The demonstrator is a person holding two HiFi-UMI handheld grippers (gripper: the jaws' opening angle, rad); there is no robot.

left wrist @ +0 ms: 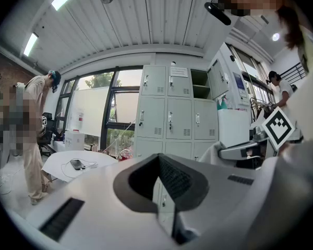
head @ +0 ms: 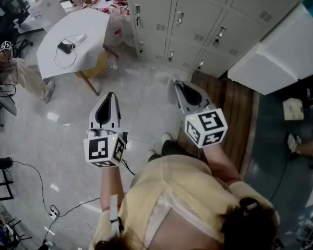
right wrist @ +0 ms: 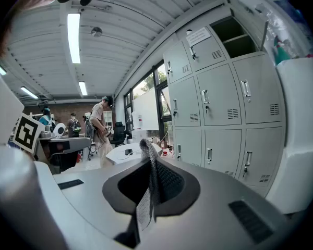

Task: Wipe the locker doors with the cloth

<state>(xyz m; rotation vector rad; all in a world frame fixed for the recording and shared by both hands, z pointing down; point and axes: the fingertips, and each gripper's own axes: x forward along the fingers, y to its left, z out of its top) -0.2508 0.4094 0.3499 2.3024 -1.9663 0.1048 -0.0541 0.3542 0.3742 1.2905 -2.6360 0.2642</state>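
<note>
A bank of grey locker doors (head: 198,14) stands ahead of me, with small handles and vents; it also fills the middle of the left gripper view (left wrist: 169,119) and the right side of the right gripper view (right wrist: 219,98). My right gripper (head: 175,83) is shut on a grey knitted cloth (right wrist: 152,171) that sticks up between its jaws (right wrist: 146,158) with a white tag hanging from it. My left gripper (head: 111,96) is held beside it, short of the lockers, jaws together (left wrist: 159,159) with nothing in them. Both point toward the lockers, not touching them.
A white round table (head: 91,27) with a phone (head: 65,47) and cable stands left of the lockers. A white cabinet (head: 281,51) juts out at right, above a wooden floor strip (head: 235,108). One top locker (right wrist: 232,33) is open. People stand at far left (left wrist: 34,134).
</note>
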